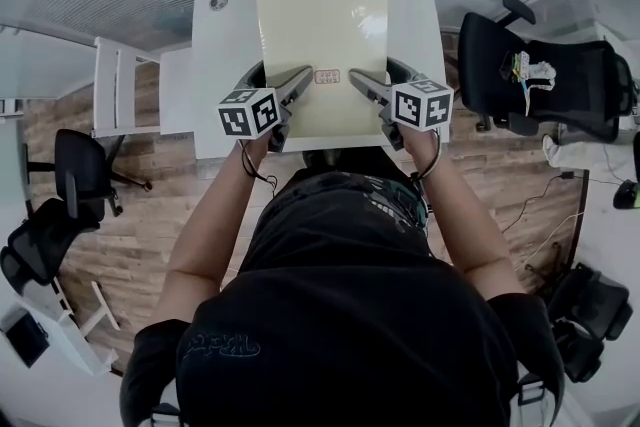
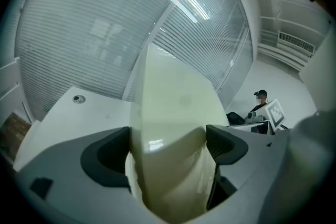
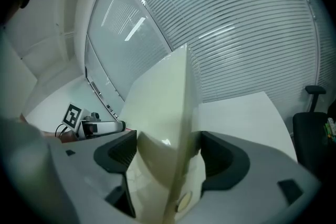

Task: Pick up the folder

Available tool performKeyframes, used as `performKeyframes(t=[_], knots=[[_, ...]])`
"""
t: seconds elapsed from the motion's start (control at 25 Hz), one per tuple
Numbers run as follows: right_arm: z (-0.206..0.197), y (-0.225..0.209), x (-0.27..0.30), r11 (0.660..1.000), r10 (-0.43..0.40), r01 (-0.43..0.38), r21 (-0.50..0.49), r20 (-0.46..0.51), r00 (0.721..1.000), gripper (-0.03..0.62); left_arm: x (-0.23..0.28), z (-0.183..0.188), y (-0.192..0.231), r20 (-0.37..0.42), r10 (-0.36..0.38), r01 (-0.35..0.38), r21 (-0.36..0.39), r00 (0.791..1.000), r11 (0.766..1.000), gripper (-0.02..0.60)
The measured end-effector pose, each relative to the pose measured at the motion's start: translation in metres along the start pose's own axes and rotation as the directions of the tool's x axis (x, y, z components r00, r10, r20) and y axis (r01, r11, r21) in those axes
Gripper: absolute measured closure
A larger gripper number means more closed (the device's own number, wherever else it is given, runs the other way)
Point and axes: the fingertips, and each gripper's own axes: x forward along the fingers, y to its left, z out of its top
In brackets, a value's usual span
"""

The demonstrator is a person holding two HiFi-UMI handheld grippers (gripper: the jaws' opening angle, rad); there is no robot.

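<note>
Both tools were already on the folder (image 1: 322,40). The left gripper (image 1: 300,80) pinched its near-left part, with the pale sheet squeezed between the dark pads in the left gripper view. The right gripper (image 1: 355,77) was clamped the same way on the near-right part. The folder sat over the middle of the white table (image 1: 225,65), its near edge just inside the table's near edge. Both gripper views showed it rising steeply from the jaws with tabletop visible to the side, so it looked tilted up. I couldn't tell whether the far edge had left the table.

Judgement: reach and grasp were done and the lift was under way or about to start. What was left was to raise it fully clear.

A small reddish label (image 1: 327,76) lay on the folder between the two grippers. A round grommet (image 1: 218,2) sat at the table's far-left corner. A black office chair (image 1: 545,80) stood right of the table, well apart. A white frame (image 1: 115,85) stood just left of it, with a dark chair (image 1: 80,170) further left. Nothing lay on the table near the folder, so nothing blocked the lift. The thin sheet could flex or slip under the two-point grip.
</note>
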Motion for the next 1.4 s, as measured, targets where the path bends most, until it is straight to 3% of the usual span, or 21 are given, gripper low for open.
performKeyframes(t=[0.4,0.88,1.4], knots=[[-0.012,-0.002,-0.042,0.999,0.040,-0.040,-0.028,-0.004,0.999,0.227,-0.015,-0.020,-0.045,0.032,0.045,-0.045,-0.011,0.998,0.999,0.129],[-0.077,0.008,-0.116,0.993,0.103,-0.106,-0.057,-0.051,0.993,0.227,-0.056,-0.096,-0.111,0.054,0.106,-0.104,-0.047,0.993,0.994,0.127],[-0.117,0.045,-0.145,0.991,0.114,-0.116,-0.067,-0.044,0.993,0.227,-0.104,-0.133,-0.129,0.070,0.118,-0.115,-0.045,0.991,0.992,0.127]])
